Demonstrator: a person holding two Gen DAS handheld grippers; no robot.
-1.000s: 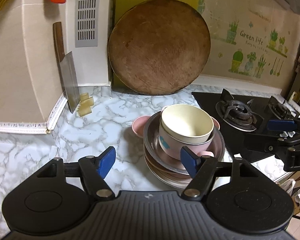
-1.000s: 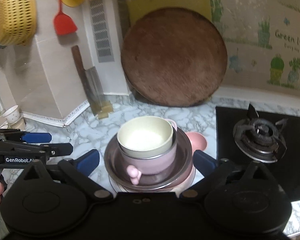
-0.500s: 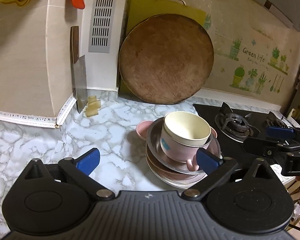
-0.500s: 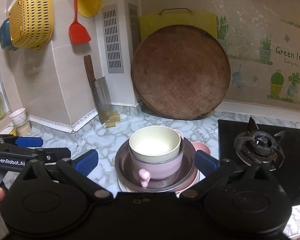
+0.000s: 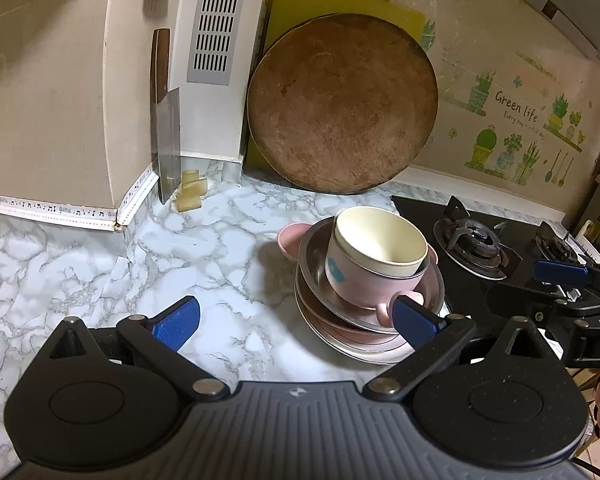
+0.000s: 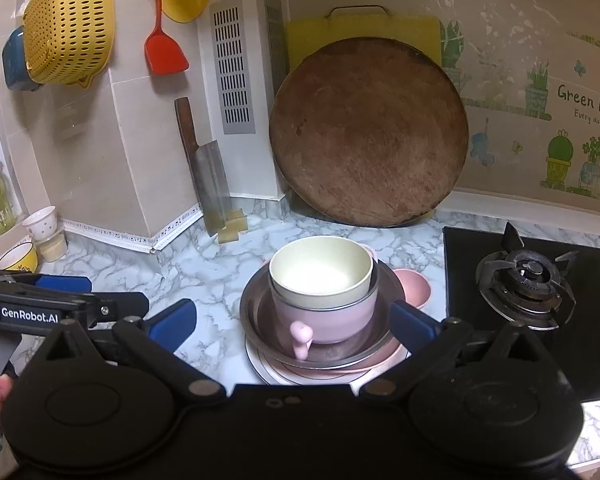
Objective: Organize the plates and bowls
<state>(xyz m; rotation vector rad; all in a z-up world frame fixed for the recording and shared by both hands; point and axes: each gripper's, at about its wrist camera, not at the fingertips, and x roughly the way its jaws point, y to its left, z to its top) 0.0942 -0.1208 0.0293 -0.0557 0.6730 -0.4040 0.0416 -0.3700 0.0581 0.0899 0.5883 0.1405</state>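
Note:
A stack of dishes stands on the marble counter [image 5: 204, 256]. A cream bowl [image 5: 380, 240] [image 6: 320, 272] sits inside a pink handled bowl [image 5: 356, 286] [image 6: 332, 316]. Both rest in a steel plate [image 5: 314, 252] [image 6: 252, 312] on top of pink and white plates [image 6: 268, 372]. A small pink bowl [image 5: 290, 238] [image 6: 414, 284] lies beside the stack. My left gripper [image 5: 296, 322] is open, just short of the stack and to its left, holding nothing. My right gripper [image 6: 294, 326] is open in front of the stack, its fingers [image 6: 412, 326] apart from the dishes.
A round wooden board [image 6: 368, 132] and a yellow board [image 6: 364, 32] lean on the back wall. A cleaver [image 6: 208, 176] stands by the corner. The gas stove [image 6: 528, 280] lies right of the stack. A colander [image 6: 68, 20] and a red spatula [image 6: 164, 48] hang at upper left. Small cups [image 6: 40, 222] sit far left.
The left gripper's jaws have spread from half open to wide open. Both cameras have drawn back a little, so the stack looks smaller and more of the wall shows.

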